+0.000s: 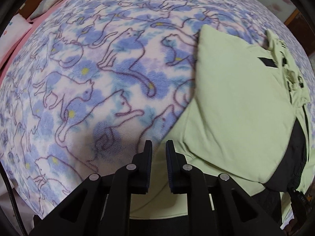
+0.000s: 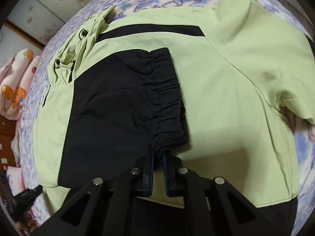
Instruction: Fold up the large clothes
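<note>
Mid-fold on a large light-green jacket [image 2: 226, 82] spread flat on a bed, over a fleece blanket [image 1: 88, 78] printed with blue flowers and cat outlines. One sleeve already laid across the jacket's body, its black cuff [image 2: 169, 98] with gathered elastic resting near the jacket's middle; hood with cord toggles [image 2: 82, 33] bunched at the jacket's far end.

Right hand-held gripper [image 2: 158, 153]: nearly closed, pinching the near corner of the black cuff, a fold of dark fabric caught between the blue pads. Probably placing or smoothing the sleeve, judging by how flat it lies.

Left hand-held gripper [image 1: 159, 147]: jaws drawn close with a narrow gap showing between them, tips at the jacket's edge where green cloth meets the blanket. Hard to tell whether any fabric is pinched there; none visible in the gap, so likely empty or just grazing the hem.

Next move, at a guess: release of the cuff, then a firm grip on the jacket's hem or side edge with both, lifted evenly and carried over toward the hood end without dragging the folded sleeve out of place.
</note>
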